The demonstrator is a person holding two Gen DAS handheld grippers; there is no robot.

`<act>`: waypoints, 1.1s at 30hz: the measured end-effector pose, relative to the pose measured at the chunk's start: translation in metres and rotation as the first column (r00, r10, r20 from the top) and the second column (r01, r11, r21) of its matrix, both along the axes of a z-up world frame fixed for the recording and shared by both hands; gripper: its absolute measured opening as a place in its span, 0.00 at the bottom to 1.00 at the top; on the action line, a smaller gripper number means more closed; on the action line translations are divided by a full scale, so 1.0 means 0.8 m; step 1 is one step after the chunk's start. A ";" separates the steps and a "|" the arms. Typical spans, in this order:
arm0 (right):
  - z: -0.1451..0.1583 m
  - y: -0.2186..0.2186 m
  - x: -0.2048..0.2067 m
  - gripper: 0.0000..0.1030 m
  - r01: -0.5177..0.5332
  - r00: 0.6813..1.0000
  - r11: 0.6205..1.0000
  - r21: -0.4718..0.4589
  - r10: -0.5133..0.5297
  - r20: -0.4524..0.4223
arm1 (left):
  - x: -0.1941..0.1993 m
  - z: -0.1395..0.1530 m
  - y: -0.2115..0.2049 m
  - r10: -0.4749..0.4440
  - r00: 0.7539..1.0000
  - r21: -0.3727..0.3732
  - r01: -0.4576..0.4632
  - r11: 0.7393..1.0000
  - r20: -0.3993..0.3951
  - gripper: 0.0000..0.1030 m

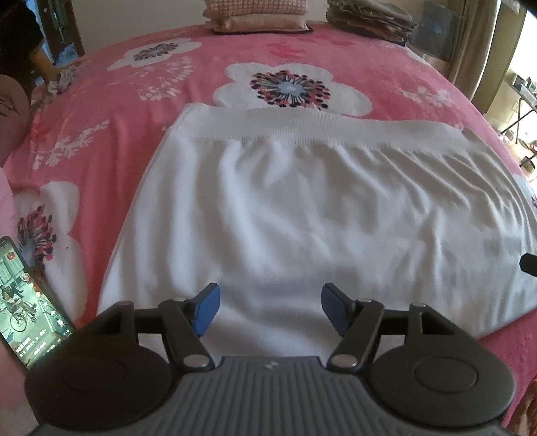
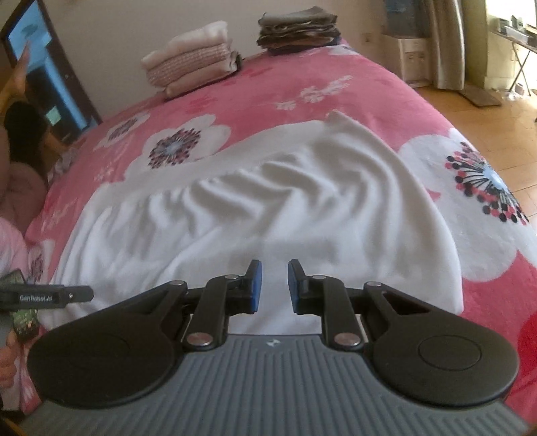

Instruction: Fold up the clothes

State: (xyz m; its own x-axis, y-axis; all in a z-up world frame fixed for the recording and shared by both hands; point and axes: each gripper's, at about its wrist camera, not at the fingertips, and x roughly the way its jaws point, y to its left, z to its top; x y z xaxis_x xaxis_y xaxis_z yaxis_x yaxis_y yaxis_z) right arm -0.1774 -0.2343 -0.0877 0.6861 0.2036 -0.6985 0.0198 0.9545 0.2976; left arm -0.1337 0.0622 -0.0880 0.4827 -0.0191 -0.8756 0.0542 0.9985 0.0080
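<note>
A white knit garment (image 1: 302,214) lies spread on the pink flowered bedspread (image 1: 117,110), its ribbed band (image 1: 302,125) along the far side. My left gripper (image 1: 270,307) hovers over the garment's near edge with its blue pads wide apart and nothing between them. In the right wrist view the same garment (image 2: 268,201) looks rumpled, with one corner (image 2: 335,117) sticking up at the far side. My right gripper (image 2: 275,288) is over the near part of the garment. Its pads stand a narrow gap apart, and no cloth shows pinched in that gap.
Two stacks of folded clothes (image 2: 191,67) (image 2: 298,30) sit at the far edge of the bed. A lit phone (image 1: 30,302) lies at the near left. A person's arm (image 2: 20,134) shows at the far left. Wooden floor (image 2: 486,110) lies beyond the bed's right side.
</note>
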 end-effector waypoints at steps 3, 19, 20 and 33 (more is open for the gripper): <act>-0.003 -0.003 0.001 0.16 0.013 1.000 1.000 0.003 -0.013 -0.016 | 0.001 -0.003 -0.002 -0.006 1.000 0.004 0.006 1.000 -0.009 0.66; -0.006 0.002 -0.002 0.17 -0.005 1.000 1.000 0.006 0.005 -0.028 | -0.002 -0.004 -0.009 -0.026 1.000 0.027 0.026 0.999 -0.007 0.69; -0.006 0.002 -0.002 0.17 -0.003 1.000 1.000 0.007 0.003 -0.029 | -0.002 -0.004 -0.009 -0.027 1.000 0.028 0.027 0.999 -0.007 0.69; -0.006 0.002 -0.001 0.20 -0.005 0.999 1.000 0.001 0.005 -0.033 | -0.002 -0.004 -0.010 -0.033 0.999 0.031 0.033 0.999 -0.010 0.70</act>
State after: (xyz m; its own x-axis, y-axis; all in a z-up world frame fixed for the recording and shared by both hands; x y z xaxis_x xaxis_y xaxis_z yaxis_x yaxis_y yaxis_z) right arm -0.1779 -0.2324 -0.0925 0.6616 0.2079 -0.7205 0.0244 0.9543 0.2978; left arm -0.1352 0.0541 -0.0913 0.4735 -0.0073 -0.8807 0.0871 0.9955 0.0386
